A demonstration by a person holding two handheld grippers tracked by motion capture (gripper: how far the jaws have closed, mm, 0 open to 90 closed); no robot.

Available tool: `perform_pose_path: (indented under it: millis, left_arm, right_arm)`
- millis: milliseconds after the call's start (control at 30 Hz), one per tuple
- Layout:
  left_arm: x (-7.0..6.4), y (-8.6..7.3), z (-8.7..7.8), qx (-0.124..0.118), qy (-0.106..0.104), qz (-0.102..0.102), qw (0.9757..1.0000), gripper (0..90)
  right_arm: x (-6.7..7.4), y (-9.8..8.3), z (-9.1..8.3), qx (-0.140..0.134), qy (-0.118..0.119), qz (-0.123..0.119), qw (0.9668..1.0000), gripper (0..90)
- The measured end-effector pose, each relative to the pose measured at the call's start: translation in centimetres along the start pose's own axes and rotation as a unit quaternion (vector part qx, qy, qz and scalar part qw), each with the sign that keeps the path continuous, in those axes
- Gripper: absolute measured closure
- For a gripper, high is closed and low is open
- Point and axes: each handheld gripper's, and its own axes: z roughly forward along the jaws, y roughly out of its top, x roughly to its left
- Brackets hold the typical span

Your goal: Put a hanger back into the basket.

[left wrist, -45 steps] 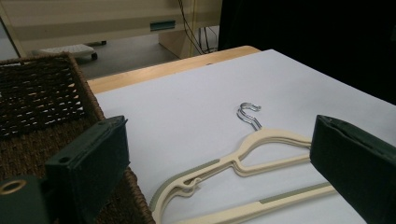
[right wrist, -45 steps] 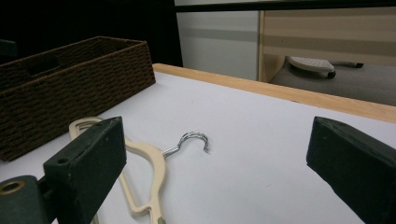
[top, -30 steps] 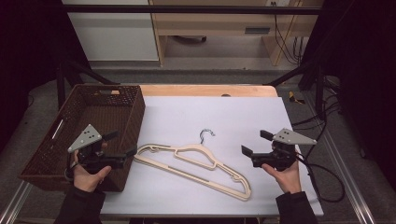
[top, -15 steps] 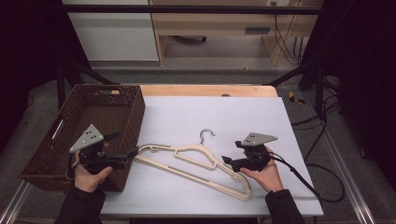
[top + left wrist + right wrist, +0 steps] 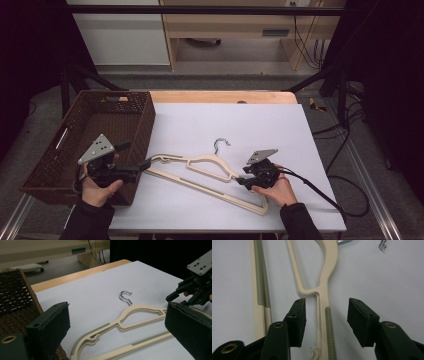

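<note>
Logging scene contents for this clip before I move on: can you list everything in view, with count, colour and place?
Hangers: two stacked, it seems; cream with grey-green grip strips, metal hooks; middle of the table.
Basket: one, dark brown wicker, left end of the table.
Table: one, white top, wooden far edge.
Cabinet: one, white, on the floor behind.
Cables: several, black, floor at right.
Left gripper: black, jaws open, beside the hangers' left end.
Right gripper: black, jaws just been closing, open, straddling a hanger arm.
</note>
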Motion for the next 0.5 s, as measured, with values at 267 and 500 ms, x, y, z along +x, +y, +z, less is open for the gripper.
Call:
perform_pose_path:
  millis: [267,500]
  left_arm:
    - [-0.30,0.00,0.28,0.006,-0.005,0.005,1.0000,5.5]
    - [-0.54,0.05,0.44,0.009,-0.008,0.007,0.9999,5.5]
  right_arm:
    - [-0.30,-0.53,0.86,0.027,0.010,0.002,0.9996,66.3]
    - [-0.30,-0.65,1.04,0.043,0.015,-0.006,0.9989,74.3]
